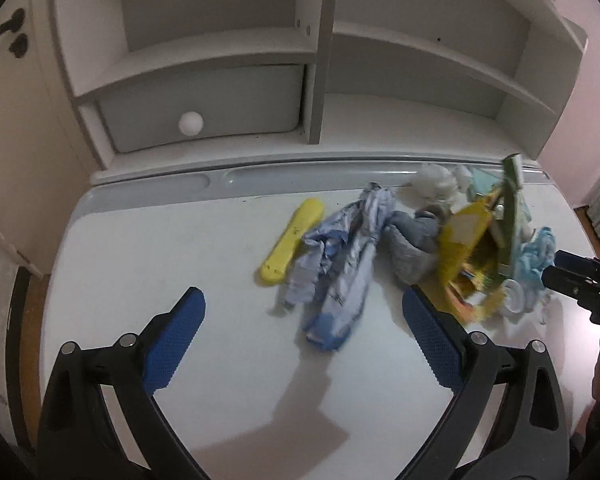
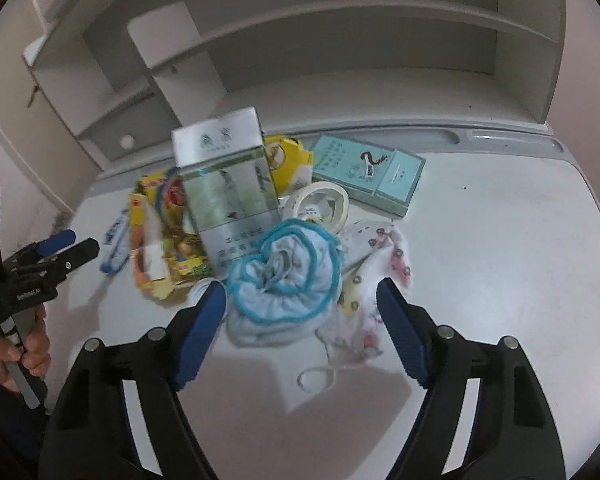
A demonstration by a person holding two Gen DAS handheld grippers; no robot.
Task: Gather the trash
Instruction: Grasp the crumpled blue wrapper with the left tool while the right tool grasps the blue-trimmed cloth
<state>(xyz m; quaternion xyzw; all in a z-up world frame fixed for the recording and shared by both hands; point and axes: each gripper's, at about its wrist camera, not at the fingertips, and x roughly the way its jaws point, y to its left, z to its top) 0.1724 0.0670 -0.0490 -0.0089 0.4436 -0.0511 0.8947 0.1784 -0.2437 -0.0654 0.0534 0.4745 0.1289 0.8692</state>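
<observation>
Trouble is most likely at the heap itself: the tall silver-green cigarette pack (image 2: 224, 184) stands on end among loose litter, so a careless sweep by the right gripper (image 2: 300, 320) could tip it or scatter lighter pieces toward the table's (image 2: 500, 264) right edge. That gripper is spread wide and holds nothing. Its blue pads straddle the light-blue fabric bundle with a turquoise hem (image 2: 284, 280), which lies just ahead of the fingertips, with the white patterned cloth (image 2: 376, 280) touching it on the right. Closing there would probably catch both at once, or drag the white tape roll (image 2: 320, 202) behind them.

Behind the bundle lie the crumpled yellow snack carton (image 2: 160, 240) and the flat teal cigarette box (image 2: 372, 176), nearer the table's back edge.

The left gripper (image 1: 304, 312) is also wide open and empty. The crumpled blue-and-silver foil wrapper (image 1: 340, 264) lies between its fingers, slightly ahead, with the yellow plastic case (image 1: 292, 236) just beside it to the left. Thin foil may slip from the pads or tear if pinched at an edge.
</observation>
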